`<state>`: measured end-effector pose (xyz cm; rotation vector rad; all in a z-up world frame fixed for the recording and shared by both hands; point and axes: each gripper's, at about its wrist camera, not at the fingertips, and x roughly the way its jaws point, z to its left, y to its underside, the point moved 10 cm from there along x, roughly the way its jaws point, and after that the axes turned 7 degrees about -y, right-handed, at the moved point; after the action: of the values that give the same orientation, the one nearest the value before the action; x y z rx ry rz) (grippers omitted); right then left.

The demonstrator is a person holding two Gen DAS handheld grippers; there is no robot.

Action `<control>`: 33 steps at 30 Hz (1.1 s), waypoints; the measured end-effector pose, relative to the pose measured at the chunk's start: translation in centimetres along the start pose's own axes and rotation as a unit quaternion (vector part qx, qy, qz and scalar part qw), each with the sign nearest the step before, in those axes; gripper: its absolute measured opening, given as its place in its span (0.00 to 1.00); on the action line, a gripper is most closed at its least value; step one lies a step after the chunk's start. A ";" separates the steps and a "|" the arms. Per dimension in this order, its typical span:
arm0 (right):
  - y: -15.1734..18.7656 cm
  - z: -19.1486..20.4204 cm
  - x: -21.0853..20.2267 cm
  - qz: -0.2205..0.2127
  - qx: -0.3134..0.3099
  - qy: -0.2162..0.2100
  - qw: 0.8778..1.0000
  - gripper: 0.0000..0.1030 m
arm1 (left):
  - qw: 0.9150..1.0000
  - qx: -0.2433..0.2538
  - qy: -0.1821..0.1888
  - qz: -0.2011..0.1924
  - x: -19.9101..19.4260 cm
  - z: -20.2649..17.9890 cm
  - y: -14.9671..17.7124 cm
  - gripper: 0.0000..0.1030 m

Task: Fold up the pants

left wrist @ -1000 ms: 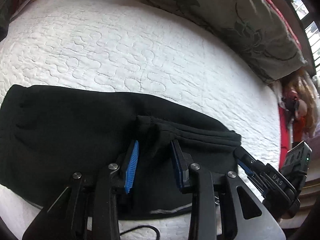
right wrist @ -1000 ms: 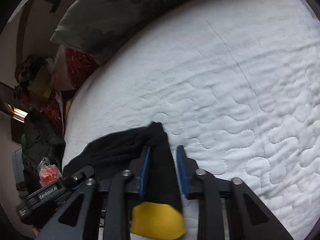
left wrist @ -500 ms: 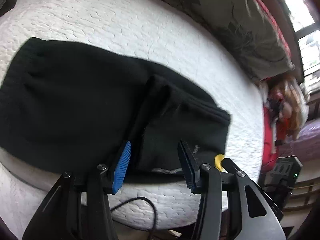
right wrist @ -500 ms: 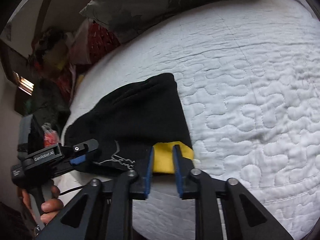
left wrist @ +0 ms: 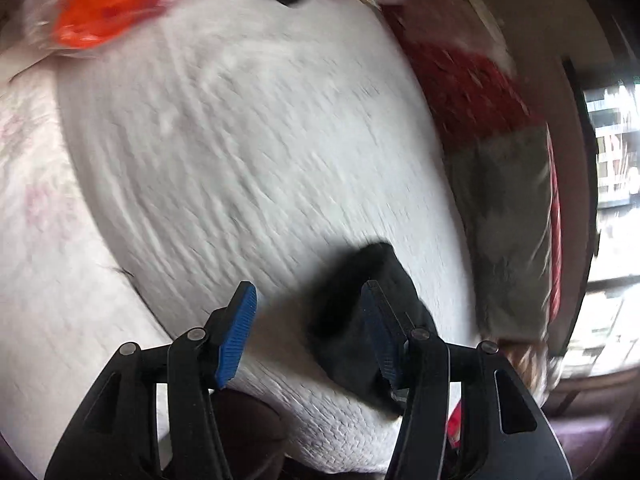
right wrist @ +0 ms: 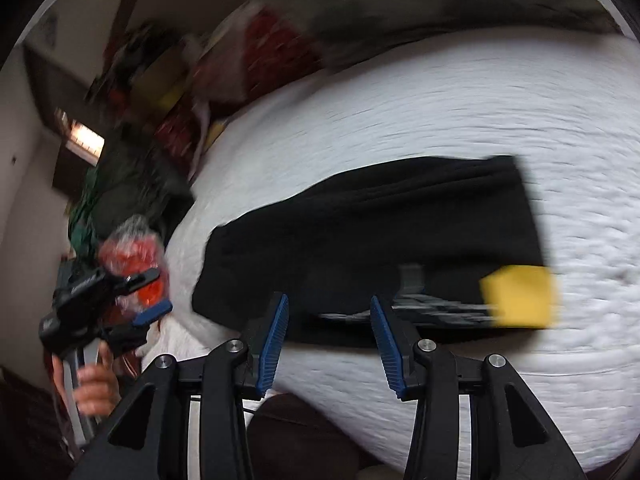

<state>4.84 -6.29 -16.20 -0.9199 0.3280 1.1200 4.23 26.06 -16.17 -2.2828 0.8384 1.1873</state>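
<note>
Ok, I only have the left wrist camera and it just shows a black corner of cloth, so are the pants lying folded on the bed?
Observer: Yes. The right wrist view shows the pants as one flat black rectangle on the white bed cover.
Operator: Is the right gripper gripping them?
Observer: No. The right gripper is open, its jaws have just been opening, and its pads pinch no cloth.
Operator: Where does my left gripper sit from there?
Observer: The left gripper is past the left edge of the pants, carried by a hand, with its jaws apart.
</note>
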 end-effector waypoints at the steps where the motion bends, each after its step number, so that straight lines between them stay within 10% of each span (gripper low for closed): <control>1: 0.2 1.6 1.1 0.007 -0.015 0.001 1.000 0.45 | 1.000 -0.007 0.000 -0.002 -0.2 0.8 -0.6 0.52; 10: 3.0 9.8 9.8 0.060 -0.104 0.041 0.992 0.58 | 1.000 -0.019 0.007 0.005 0.2 4.3 -2.6 0.52; 23: 3.5 10.5 19.2 0.048 -0.220 0.239 0.945 0.84 | 1.000 0.005 0.006 0.026 1.2 6.8 -2.7 0.52; 28: 2.2 8.5 16.7 0.029 -0.189 0.183 0.964 0.35 | 0.998 0.043 0.007 0.037 2.7 2.8 -2.9 0.52; 33: 1.6 7.7 13.9 0.021 -0.146 0.100 0.984 0.28 | 0.991 0.115 0.016 0.063 5.1 -3.3 -1.4 0.62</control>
<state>7.94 8.56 -21.27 -1.2958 0.3533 1.1340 9.35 23.49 -18.53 -2.0943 1.0852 1.0471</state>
